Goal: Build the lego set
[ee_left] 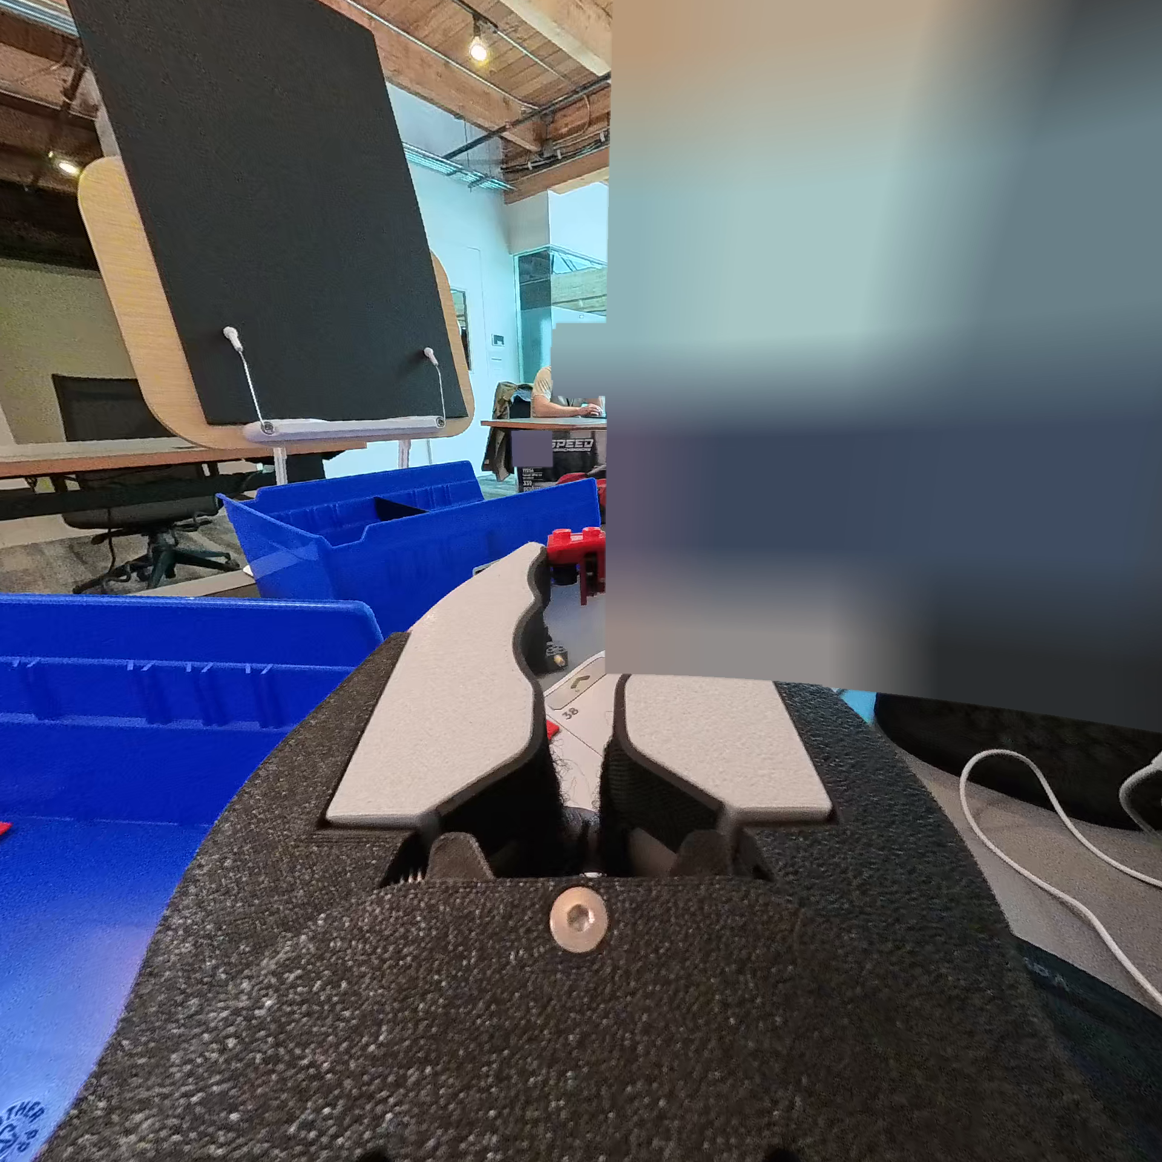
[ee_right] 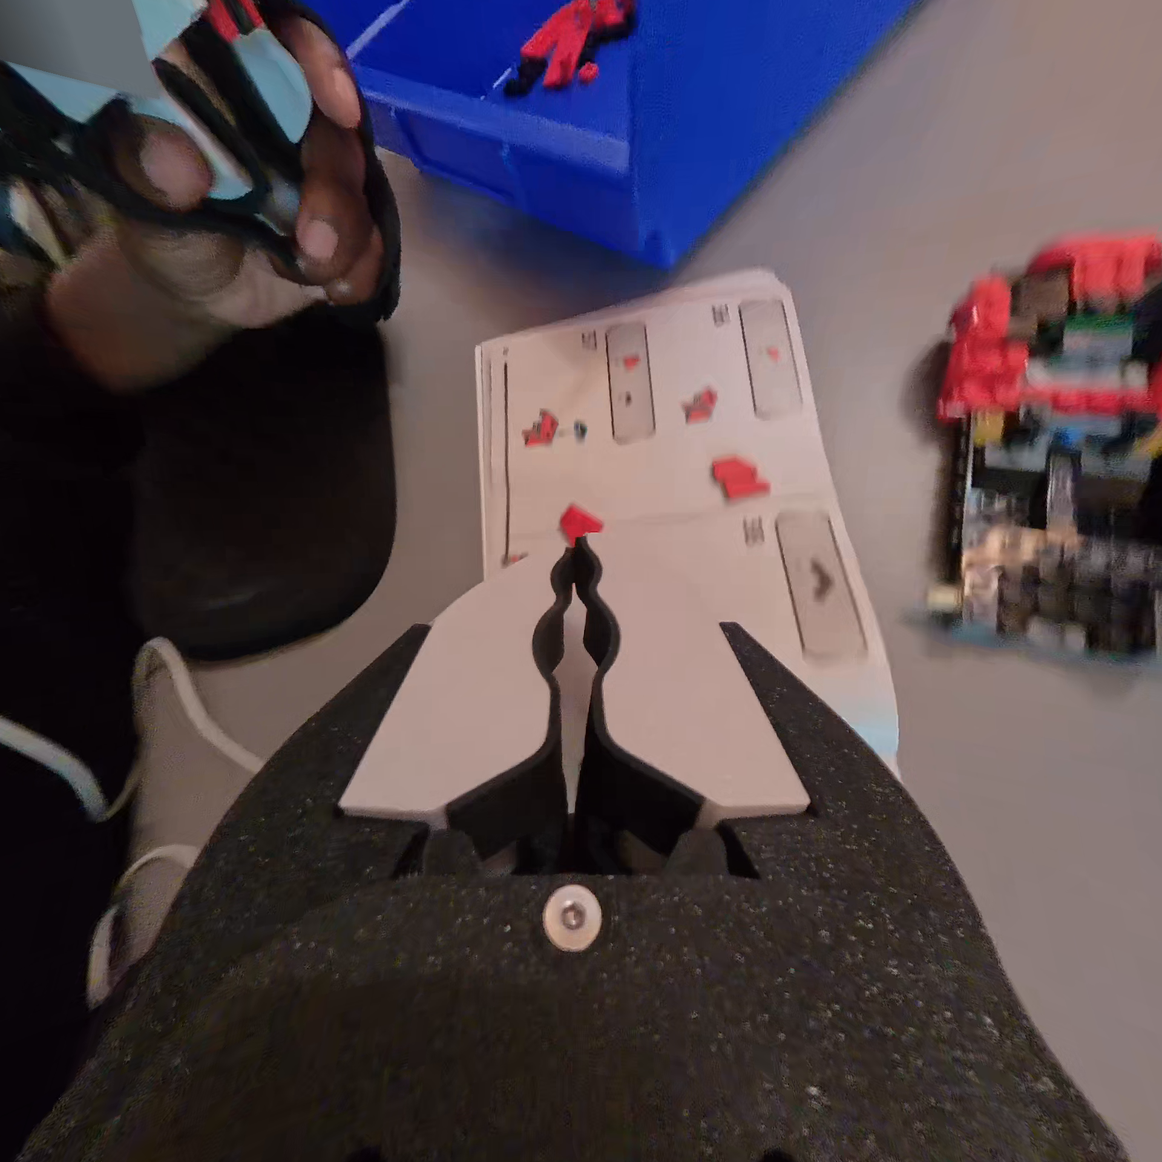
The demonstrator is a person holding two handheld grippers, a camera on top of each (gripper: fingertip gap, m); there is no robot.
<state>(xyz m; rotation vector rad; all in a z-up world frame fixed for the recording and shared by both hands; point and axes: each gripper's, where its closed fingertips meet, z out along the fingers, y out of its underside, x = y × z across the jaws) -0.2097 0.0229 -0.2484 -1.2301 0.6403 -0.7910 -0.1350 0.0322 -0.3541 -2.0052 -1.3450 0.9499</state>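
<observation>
While printed pages lie below | right gripper (ee_right: 577,546) pinching red piece (ee_right: 580,523) | left gripper (ee_left: 569,635) state unclear

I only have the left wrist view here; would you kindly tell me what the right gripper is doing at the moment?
Observer: The right gripper is shut, its tips right at a small red piece over the instruction booklet; I cannot tell whether it pinches the piece.
Operator: Thank you. Where is the model?
Observer: The part-built model lies on the table, to the right of the booklet and apart from it.
Operator: And the spare parts?
Observer: Red pieces lie in a blue bin beyond the booklet.
</observation>
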